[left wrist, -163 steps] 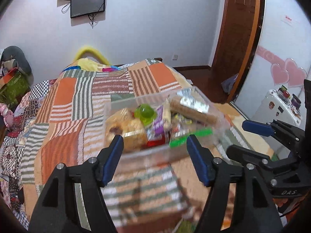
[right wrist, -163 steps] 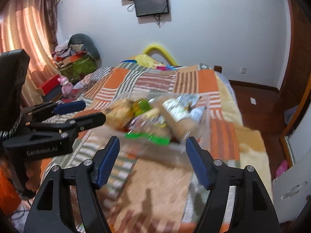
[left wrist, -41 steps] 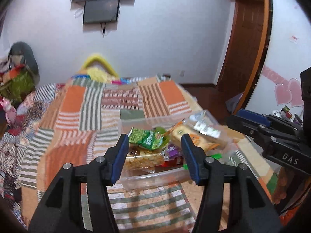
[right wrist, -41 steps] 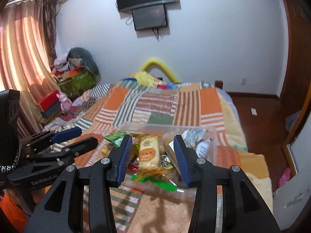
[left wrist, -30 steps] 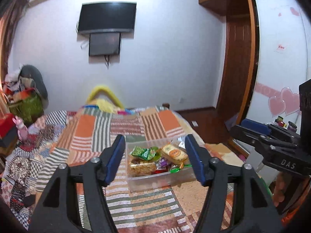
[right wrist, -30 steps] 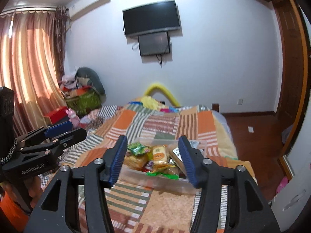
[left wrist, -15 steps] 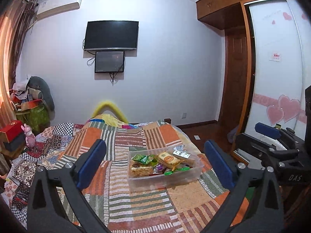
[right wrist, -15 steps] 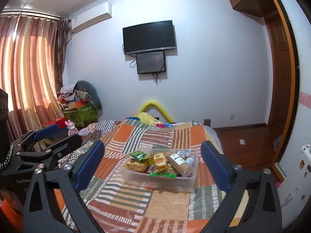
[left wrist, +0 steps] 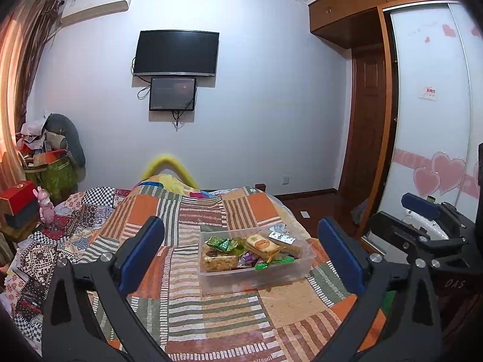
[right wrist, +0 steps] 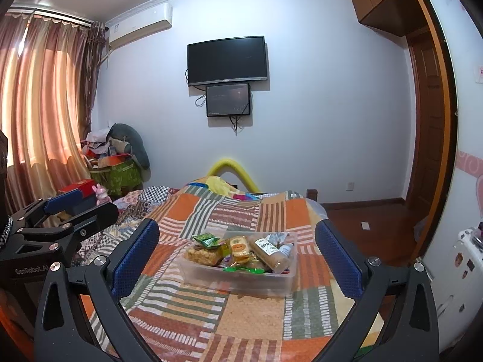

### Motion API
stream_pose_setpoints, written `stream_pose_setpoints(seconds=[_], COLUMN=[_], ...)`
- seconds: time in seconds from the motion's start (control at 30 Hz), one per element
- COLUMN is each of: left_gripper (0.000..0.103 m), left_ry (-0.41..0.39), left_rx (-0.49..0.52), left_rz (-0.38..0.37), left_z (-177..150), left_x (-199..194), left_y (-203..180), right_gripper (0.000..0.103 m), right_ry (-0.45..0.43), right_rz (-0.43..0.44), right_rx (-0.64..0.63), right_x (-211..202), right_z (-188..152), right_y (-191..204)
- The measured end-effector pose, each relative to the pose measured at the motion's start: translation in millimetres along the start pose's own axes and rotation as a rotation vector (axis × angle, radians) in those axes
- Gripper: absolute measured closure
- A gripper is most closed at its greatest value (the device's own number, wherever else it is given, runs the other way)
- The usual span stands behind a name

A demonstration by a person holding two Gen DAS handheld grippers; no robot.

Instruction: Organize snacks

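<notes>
A clear plastic bin (left wrist: 271, 274) full of wrapped snacks sits on the patchwork bed cover (left wrist: 211, 307); it also shows in the right wrist view (right wrist: 241, 280). Inside lie a green packet (left wrist: 222, 243), a golden bar (left wrist: 219, 263), an orange-label cake (left wrist: 261, 245) and a long biscuit tube (right wrist: 270, 255). My left gripper (left wrist: 241, 253) is open and empty, held back well short of the bin. My right gripper (right wrist: 237, 252) is open and empty too, equally far back. Each gripper shows at the edge of the other's view.
The bed (right wrist: 256, 310) fills the room's middle, with a yellow headboard arch (right wrist: 234, 170) at the far end. Boxes and bags (right wrist: 116, 169) pile by the curtain at left. A wooden door (left wrist: 366, 120) and wardrobe (left wrist: 431, 120) stand at right. A TV (left wrist: 176, 52) hangs on the far wall.
Both grippers have pulled back and up from the bin and opened wide. The bin now rests on the bed, farther away and smaller in view.
</notes>
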State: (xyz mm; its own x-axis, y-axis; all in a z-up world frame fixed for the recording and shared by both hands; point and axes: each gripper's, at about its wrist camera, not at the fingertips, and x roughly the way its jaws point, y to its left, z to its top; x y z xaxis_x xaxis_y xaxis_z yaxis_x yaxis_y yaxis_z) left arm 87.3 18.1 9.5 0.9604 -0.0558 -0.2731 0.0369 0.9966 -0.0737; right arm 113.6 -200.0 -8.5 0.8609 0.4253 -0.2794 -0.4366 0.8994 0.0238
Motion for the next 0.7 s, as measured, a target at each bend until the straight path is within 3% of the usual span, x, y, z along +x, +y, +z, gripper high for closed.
stream_pose_setpoints(seconds=[0.7], left_gripper=[0.000], left_ry=[0.012], left_rx=[0.030], left_rz=[0.001], left_z=[-5.7], left_x=[3.7], left_y=[-6.8], right_gripper=[0.000], right_ry=[-0.003], right_rz=[0.001], right_rx=[0.003], right_x=[-10.2], right_z=[-7.0], right_y=[0.5])
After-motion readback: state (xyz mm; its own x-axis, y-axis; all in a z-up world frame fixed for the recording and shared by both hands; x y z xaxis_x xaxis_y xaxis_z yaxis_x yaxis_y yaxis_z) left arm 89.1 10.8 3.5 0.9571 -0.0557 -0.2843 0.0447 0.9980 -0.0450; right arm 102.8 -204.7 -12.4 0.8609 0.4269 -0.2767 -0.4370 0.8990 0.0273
